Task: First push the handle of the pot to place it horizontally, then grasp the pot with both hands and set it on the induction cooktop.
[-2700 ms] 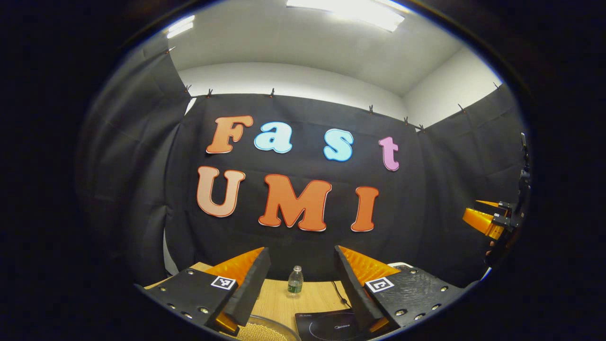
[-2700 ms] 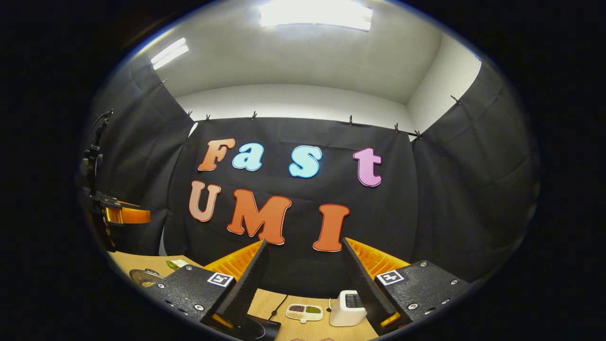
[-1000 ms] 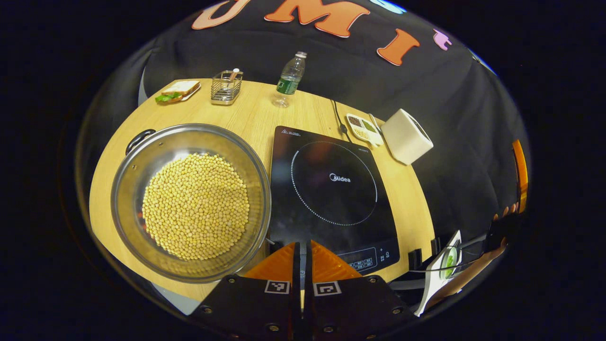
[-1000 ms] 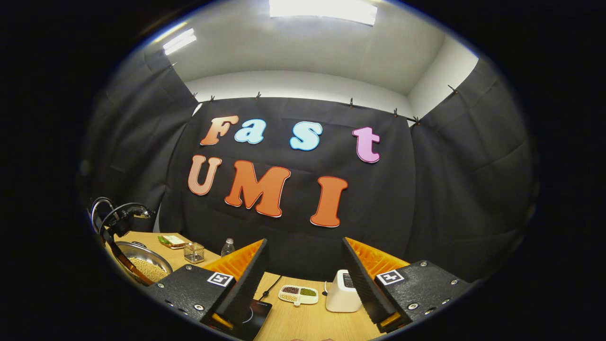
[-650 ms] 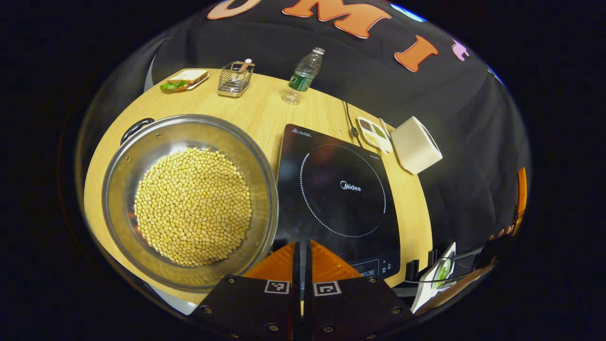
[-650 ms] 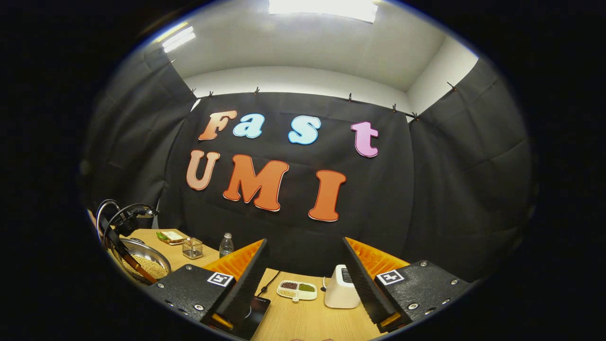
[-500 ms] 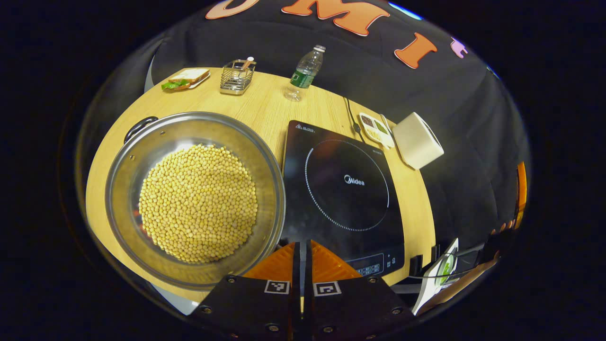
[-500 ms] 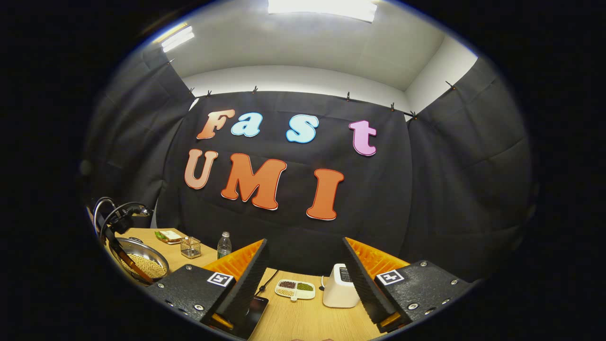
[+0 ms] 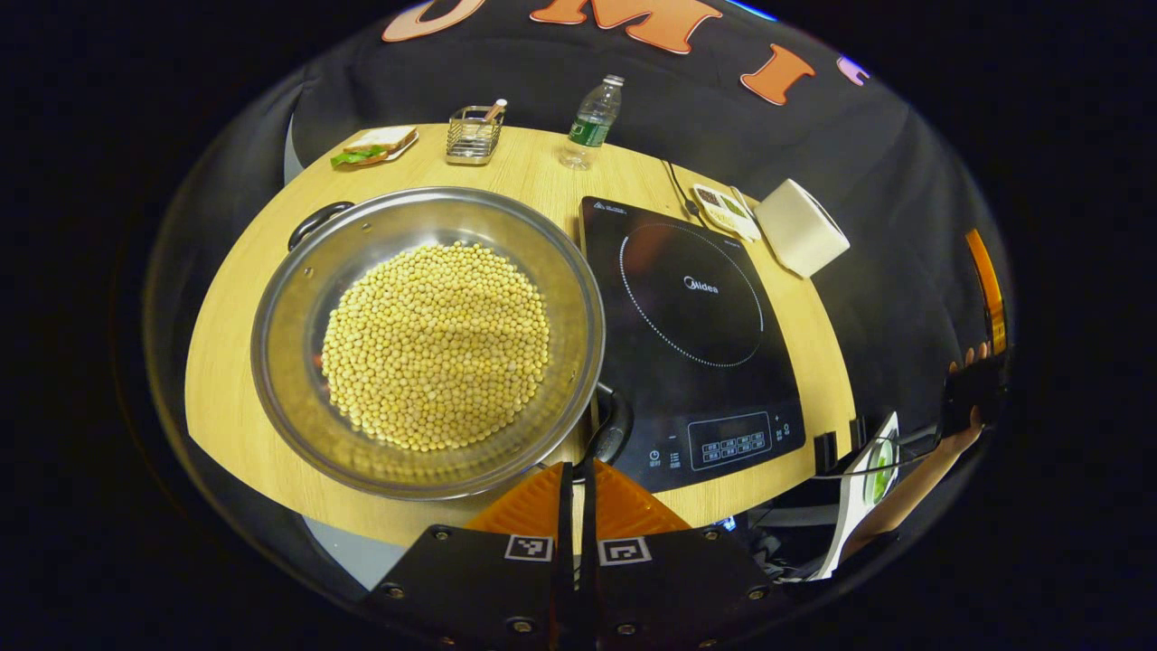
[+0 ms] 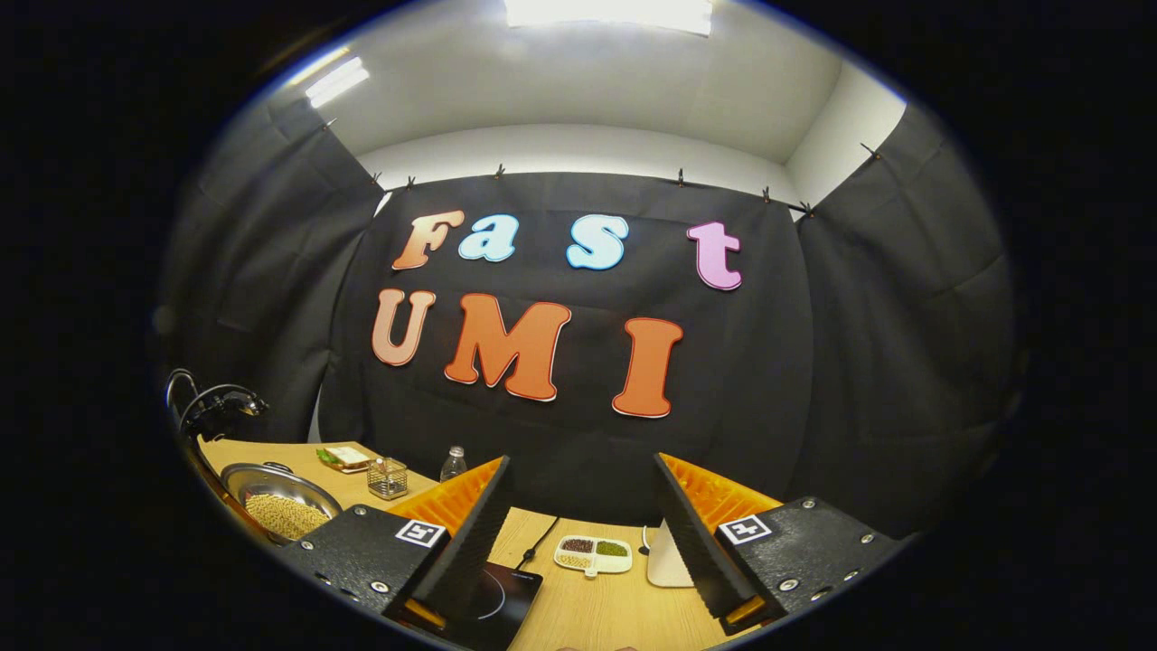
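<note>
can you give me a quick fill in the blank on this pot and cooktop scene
1. The pot is filled with yellow ____.
2. The pot sits on the table, to the ____ of the cooktop in the left gripper view.
3. The left hand-held gripper has its fingers ____.
4. The right hand-held gripper has its fingers ____.

Missing words: beans; left; shut; open
</note>
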{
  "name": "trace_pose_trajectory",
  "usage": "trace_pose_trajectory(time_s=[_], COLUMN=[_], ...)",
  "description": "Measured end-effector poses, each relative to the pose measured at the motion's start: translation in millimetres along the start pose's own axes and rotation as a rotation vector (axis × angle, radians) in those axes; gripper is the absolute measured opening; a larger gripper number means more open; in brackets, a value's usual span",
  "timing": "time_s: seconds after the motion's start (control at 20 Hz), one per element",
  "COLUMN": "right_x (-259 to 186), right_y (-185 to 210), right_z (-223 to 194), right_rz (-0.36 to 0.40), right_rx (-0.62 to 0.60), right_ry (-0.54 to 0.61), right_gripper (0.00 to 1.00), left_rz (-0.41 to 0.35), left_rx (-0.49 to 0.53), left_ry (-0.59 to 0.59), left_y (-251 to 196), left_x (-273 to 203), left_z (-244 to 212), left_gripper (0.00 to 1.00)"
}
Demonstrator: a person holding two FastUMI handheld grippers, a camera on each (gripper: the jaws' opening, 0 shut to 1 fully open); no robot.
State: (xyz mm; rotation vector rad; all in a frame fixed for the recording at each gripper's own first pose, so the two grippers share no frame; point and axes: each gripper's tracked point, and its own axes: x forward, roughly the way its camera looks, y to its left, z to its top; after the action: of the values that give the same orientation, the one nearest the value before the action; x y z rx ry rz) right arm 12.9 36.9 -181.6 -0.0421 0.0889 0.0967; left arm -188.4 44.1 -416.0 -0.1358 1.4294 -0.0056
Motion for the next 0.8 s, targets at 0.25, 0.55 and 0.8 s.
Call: trace_pose_trajectory(time_s=[0.25, 0.55, 0.8], right_x=[-2.4, -6.8, -8.3], right_y=[-0.8, -7.3, -6.6], right_z=[3.4, 2.3, 2.9], right_rz=[-0.004, -0.019, -0.023], right_rx=[-0.004, -0.004, -0.006], right_ry=[-0.002, 0.014, 0.020], right_gripper=[0.94, 0.94, 0.94], left_rz=[0.065, 0.084, 0.070], left_rx=[0.103, 0.153, 0.182], left_ry=[0.075, 0.086, 0.056], left_y=[16.3, 16.4, 8.3], left_x=[10.5, 28.1, 29.2], left_z=[-24.5, -23.2, -8.0], left_gripper=[0.04, 0.04, 0.02])
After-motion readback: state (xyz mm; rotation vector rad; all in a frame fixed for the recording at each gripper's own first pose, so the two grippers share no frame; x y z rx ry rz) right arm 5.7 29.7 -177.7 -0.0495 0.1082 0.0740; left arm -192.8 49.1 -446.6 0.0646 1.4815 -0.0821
